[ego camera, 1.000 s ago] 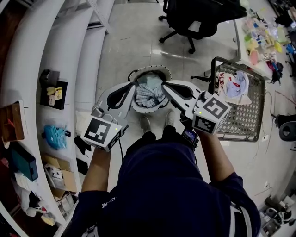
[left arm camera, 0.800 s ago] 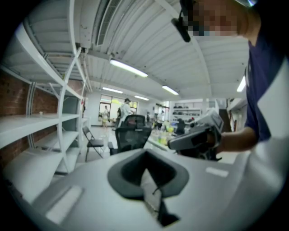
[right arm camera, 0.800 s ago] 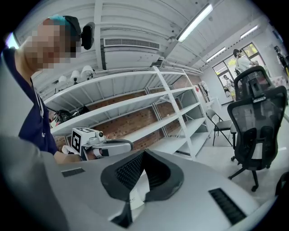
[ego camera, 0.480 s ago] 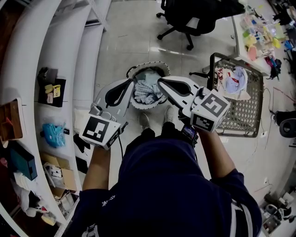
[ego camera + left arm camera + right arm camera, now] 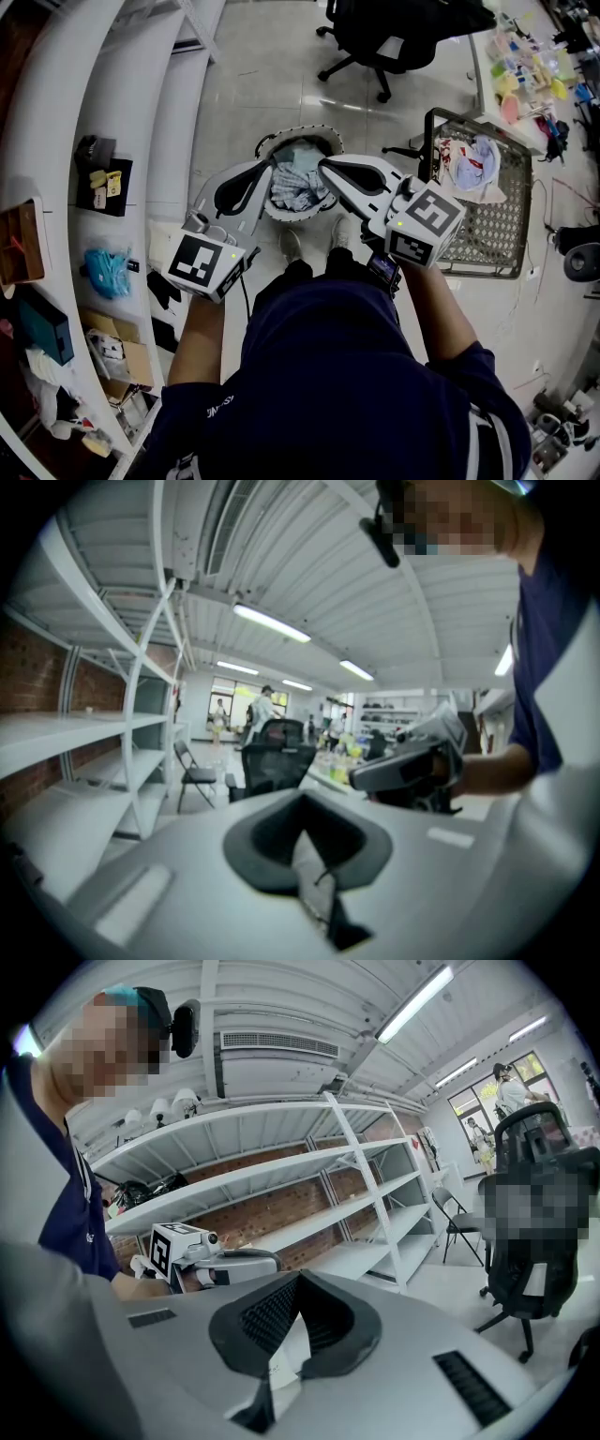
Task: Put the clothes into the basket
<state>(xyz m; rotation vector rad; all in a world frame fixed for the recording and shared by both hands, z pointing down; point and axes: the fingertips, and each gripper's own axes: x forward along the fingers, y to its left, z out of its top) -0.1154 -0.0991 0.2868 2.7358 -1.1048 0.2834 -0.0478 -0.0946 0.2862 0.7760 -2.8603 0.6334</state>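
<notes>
A round white basket (image 5: pixel 330 141) stands on the floor in front of my feet in the head view. It holds a heap of pale blue and white clothes (image 5: pixel 296 183). My left gripper (image 5: pixel 266 168) hangs over the basket's left rim, shut, with nothing seen between its jaws (image 5: pixel 302 799). Over the right rim my right gripper (image 5: pixel 324 166) is also shut and empty (image 5: pixel 297 1279). The two point toward each other above the heap. Each shows in the other's view: the right gripper (image 5: pixel 403 766), the left gripper (image 5: pixel 220 1260).
A wire crate (image 5: pixel 487 248) on the floor to the right holds more clothes, white and red (image 5: pixel 476 159). White shelving (image 5: pixel 112 103) runs along the left. A black office chair (image 5: pixel 384 37) stands beyond the basket. A table with colourful items (image 5: pixel 530 66) is at the far right.
The head view has shifted a little, so the basket sits slightly higher in the frame. Both grippers stay shut over the basket in nearly the same place.
</notes>
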